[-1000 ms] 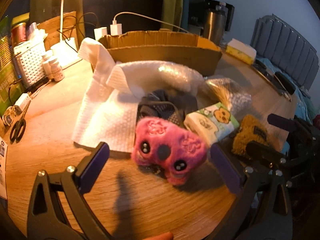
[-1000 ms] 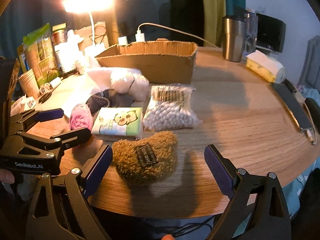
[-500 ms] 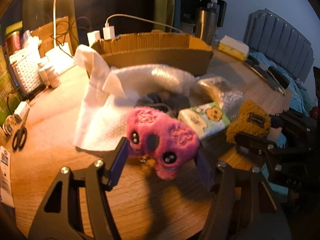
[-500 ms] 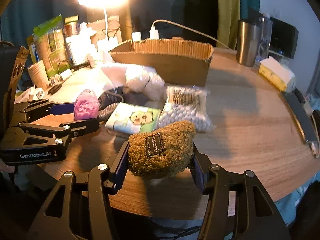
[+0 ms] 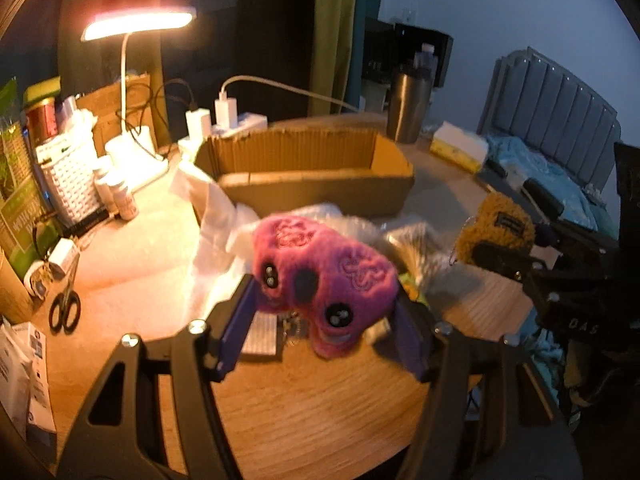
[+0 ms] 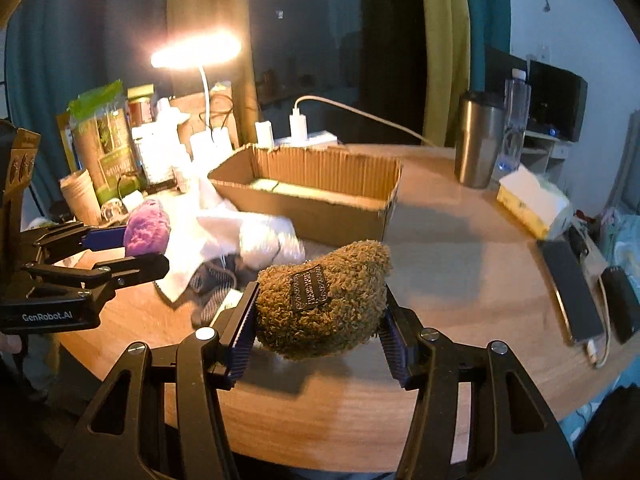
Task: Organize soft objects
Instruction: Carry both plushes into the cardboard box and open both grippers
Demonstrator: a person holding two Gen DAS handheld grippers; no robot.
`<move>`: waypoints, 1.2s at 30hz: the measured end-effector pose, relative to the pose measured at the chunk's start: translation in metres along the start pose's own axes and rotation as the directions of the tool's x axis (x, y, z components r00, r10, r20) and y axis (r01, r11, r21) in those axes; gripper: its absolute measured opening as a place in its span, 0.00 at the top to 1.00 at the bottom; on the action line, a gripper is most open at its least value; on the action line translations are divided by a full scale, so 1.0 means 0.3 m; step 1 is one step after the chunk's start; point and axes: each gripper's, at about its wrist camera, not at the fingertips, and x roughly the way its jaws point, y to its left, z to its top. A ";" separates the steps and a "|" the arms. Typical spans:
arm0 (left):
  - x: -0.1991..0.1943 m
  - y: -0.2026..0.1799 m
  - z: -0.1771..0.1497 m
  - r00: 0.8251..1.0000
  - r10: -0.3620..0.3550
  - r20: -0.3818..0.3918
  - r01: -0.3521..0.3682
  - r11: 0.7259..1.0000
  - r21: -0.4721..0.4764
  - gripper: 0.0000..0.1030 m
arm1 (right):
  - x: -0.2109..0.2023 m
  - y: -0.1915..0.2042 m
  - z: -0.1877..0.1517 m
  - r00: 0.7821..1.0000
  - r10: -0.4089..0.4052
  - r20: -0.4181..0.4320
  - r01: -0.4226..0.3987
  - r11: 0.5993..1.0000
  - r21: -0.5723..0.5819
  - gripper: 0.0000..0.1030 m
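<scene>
Left claw (image 5: 324, 320) grips the pink plush (image 5: 320, 280) at frame centre, above the worktop (image 5: 320, 420); right claw (image 6: 316, 320) clamps the brown plush (image 6: 324, 304), its patch illegible; "GenRobot.AI" reads at left.

Pink plush (image 5: 324, 276), dark eyes; brown curly pouch (image 6: 324, 304); blue-padded tongs (image 6: 316, 336).

Pink plush (image 5: 324, 280), embroidered ears, two black bead eyes, dark nose, was tilted above the wooden table (image 5: 320, 408), clear of it. Brown curly-pile plush (image 6: 324, 304) with dark woven label hung likewise off the table. Cardboard box (image 6: 320, 188) stood open behind both.
</scene>
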 end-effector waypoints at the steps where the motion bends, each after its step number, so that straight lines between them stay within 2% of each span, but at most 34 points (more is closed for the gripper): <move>1: -0.001 -0.002 0.015 1.000 -0.003 0.007 0.003 1.000 -0.001 0.38 | -0.003 -0.003 0.008 1.000 0.001 0.005 -0.001 1.000 0.000 0.44; 19: 0.063 0.019 0.256 0.993 -0.049 0.104 0.050 0.999 -0.004 0.38 | 0.067 -0.095 0.203 0.999 -0.021 0.049 0.022 1.000 -0.009 0.44; 27: 0.169 0.041 0.331 0.994 -0.061 0.090 0.063 0.998 -0.023 0.38 | 0.158 -0.136 0.273 0.999 -0.013 0.034 0.013 1.000 -0.003 0.43; 36: 0.325 0.054 0.370 0.997 -0.074 0.033 0.075 0.996 -0.048 0.38 | 0.298 -0.171 0.309 0.999 0.027 -0.018 -0.027 1.000 0.013 0.43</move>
